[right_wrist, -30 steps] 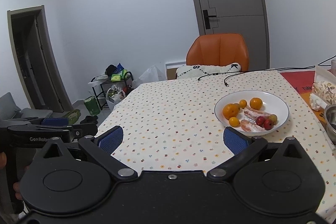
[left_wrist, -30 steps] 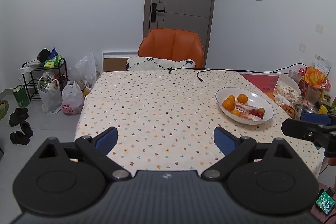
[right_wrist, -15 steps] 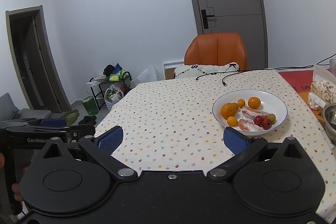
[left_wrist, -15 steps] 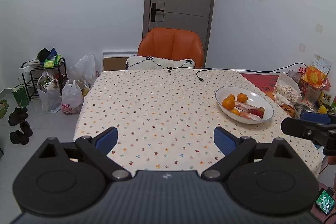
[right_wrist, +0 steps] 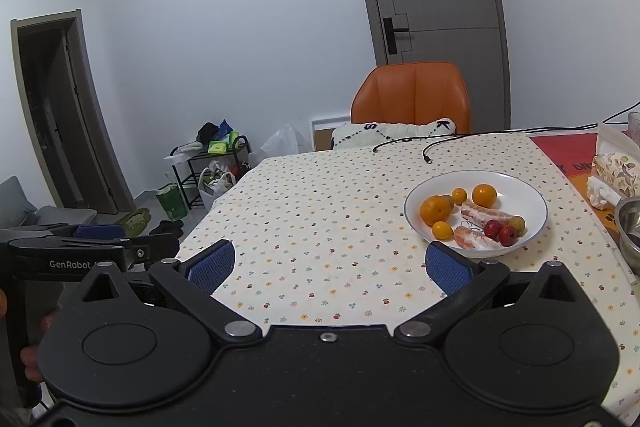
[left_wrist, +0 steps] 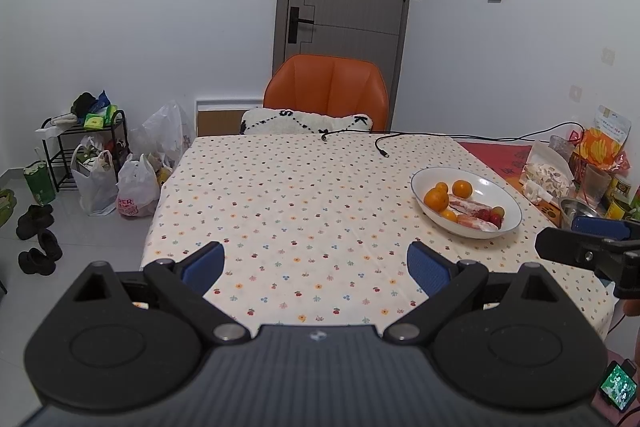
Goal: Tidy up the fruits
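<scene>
1. Left gripper (left_wrist: pixel 316 265) and right gripper (right_wrist: pixel 328 265): both black with blue pads, jaws spread wide, holding nothing, poised over the near edge of the dotted cream tablecloth (left_wrist: pixel 288 195)
2. Shallow white ceramic bowl (right_wrist: pixel 532 195): sits to the right, beyond the right gripper, holding round orange citrus fruits (right_wrist: pixel 434 209), small red fruits (right_wrist: pixel 500 230) and peeled segments (right_wrist: pixel 486 217)
3. Risk: round fruits likely roll off a pinch; soft segments may crush; a nudged rim may tip the bowl toward the steel bowl (right_wrist: pixel 630 231) beside it

Glossy white bowl (right_wrist: pixel 532 227); matt cloth tablecloth (right_wrist: pixel 320 227)
</scene>
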Available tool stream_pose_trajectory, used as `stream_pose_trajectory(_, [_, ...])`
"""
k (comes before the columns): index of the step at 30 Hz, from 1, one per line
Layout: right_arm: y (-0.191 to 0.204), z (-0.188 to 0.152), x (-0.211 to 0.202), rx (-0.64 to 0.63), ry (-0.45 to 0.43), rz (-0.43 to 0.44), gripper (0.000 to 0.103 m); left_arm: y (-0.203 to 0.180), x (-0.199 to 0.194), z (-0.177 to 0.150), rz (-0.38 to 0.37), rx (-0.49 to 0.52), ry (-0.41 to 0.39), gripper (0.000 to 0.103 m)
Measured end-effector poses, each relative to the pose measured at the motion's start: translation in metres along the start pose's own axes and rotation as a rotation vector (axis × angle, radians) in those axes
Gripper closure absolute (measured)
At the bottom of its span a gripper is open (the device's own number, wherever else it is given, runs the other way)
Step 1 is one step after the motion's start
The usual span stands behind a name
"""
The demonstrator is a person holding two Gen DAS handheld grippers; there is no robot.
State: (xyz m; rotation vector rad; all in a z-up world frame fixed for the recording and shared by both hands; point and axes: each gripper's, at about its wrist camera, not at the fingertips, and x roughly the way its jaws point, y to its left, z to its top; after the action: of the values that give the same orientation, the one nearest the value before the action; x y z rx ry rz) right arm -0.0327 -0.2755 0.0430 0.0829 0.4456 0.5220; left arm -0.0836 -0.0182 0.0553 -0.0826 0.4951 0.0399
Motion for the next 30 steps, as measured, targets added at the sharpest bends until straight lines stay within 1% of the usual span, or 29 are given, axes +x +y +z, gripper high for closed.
stream_pose_trajectory(13, [-0.0028,0.0009,0.0002,0.015,0.0,-0.009,0.0,0.0,0.0001,-0.0003,-0.005,0.002,-0.006,0.006])
stream_pose_trajectory(20, [0.001,-0.0001,-0.0002,-0.003,0.002,0.001,0.0,0.0021,-0.003,0.0001,0.0,-0.002,-0.015,0.006])
stream_pose_trajectory(30, [0.0004,0.0011,-0.0005,0.001,-0.002,-0.006,0.0,0.0048,-0.003,0.0003,0.003,-0.007,-0.016,0.006])
